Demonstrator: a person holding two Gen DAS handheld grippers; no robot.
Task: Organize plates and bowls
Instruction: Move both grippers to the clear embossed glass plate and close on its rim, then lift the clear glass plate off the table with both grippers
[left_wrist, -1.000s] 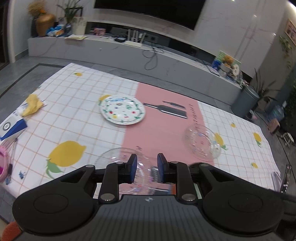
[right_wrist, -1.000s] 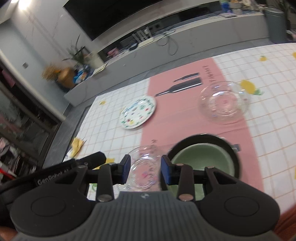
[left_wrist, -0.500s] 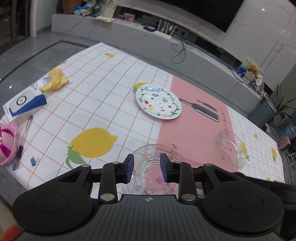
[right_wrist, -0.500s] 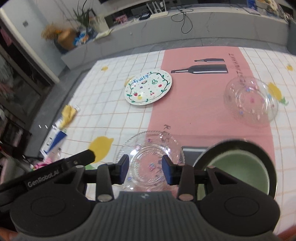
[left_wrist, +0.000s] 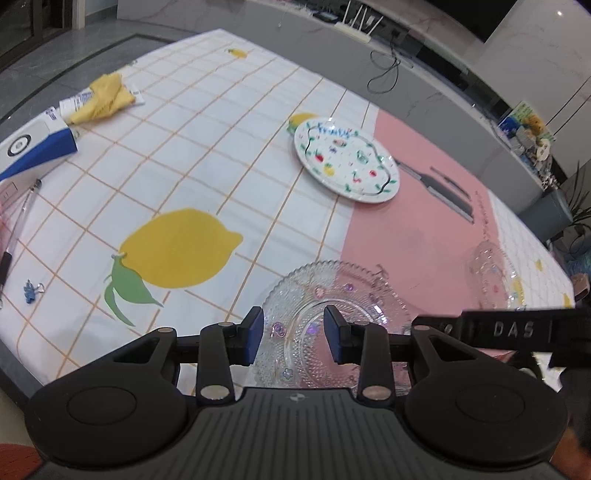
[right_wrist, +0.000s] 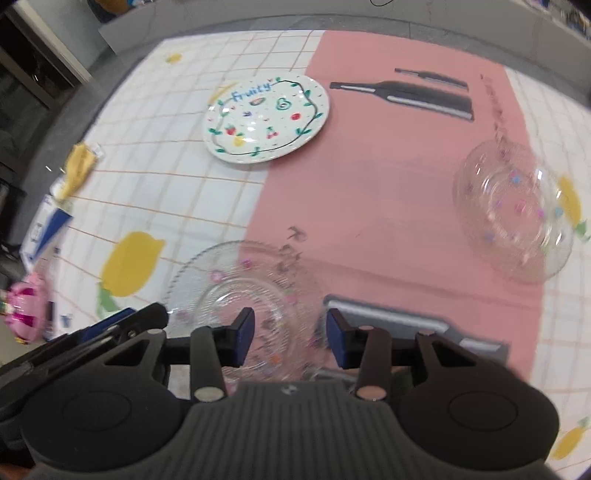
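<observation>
A clear glass plate (left_wrist: 334, 306) with small flowers lies at the table's near edge; it also shows in the right wrist view (right_wrist: 243, 295). My left gripper (left_wrist: 293, 341) is open and empty above its near part. My right gripper (right_wrist: 286, 341) is open and empty above the plate's right side. A white fruit-print plate (left_wrist: 347, 160) lies farther back, also seen in the right wrist view (right_wrist: 266, 118). A clear glass bowl (right_wrist: 513, 214) sits at the right, also in the left wrist view (left_wrist: 493, 275).
A grey tray edge (right_wrist: 413, 325) lies just right of the glass plate. A blue-white box (left_wrist: 33, 147), a yellow cloth (left_wrist: 103, 98), a pen (left_wrist: 18, 225) and a pink item (right_wrist: 26, 306) lie at the left. The tablecloth (left_wrist: 221, 147) ends just below me.
Both grippers moved forward and tilted down toward the glass plate. The green bowl dropped out of the right wrist view. The jaws stayed open.
</observation>
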